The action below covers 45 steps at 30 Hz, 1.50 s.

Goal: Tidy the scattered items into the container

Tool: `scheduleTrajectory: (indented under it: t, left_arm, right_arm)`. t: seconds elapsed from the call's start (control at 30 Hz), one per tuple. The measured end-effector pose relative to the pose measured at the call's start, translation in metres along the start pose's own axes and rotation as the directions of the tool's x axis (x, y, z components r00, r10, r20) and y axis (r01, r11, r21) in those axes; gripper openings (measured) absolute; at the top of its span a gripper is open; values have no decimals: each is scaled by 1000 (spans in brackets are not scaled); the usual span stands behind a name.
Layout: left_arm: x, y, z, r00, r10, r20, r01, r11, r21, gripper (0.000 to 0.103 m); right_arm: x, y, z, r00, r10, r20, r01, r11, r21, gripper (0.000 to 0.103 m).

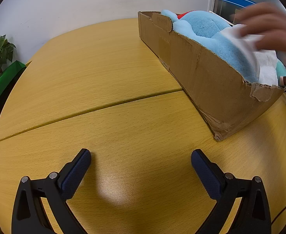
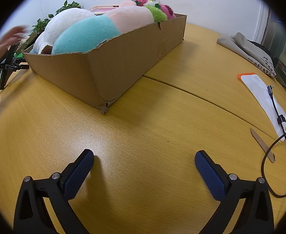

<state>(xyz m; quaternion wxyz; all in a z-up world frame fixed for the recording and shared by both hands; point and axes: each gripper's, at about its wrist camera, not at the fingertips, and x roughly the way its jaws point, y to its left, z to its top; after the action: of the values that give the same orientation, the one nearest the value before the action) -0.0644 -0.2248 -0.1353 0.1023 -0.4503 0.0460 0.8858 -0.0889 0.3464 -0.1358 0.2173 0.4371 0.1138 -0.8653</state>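
Hovering low over the wooden table, left gripper has its jaws spread wide, nothing between them. Right gripper: same, fingers apart and empty. Cardboard box sits on the table just beyond both grippers, packed with plush toys; blue plush fills its left-view side. Blurred bare hand rests on the toys above the box. Cable, white pouch lie right of the box.
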Motion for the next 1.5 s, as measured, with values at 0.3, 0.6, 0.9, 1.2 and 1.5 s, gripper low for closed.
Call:
scheduleTrajectory:
  t: [0.3,0.6,0.9,1.2,1.5]
  left_arm:
    - [1,2,0,1000,-1,0,1,1000,1,103]
    - [2,5,0,1000,-2,0,2,1000,2,103]
    - [2,6,0,1000,-4,-1,4,1000,4,103]
    - [3,7,0,1000,-4,-1,4,1000,4,103]
    - [3,8,0,1000,-5,-1,5,1000,5,103]
  right_arm:
    - [0,0,0,1000,0,0,0,1000,-1,103]
    - [1,1,0,1000,-1,0,1,1000,-1,103]
    - [1,1,0,1000,0,1,0,1000,-2,103]
    - [1,1,0,1000,0,0,0,1000,-3,103]
    - [1,1,0,1000,0,0,0,1000,-3,103]
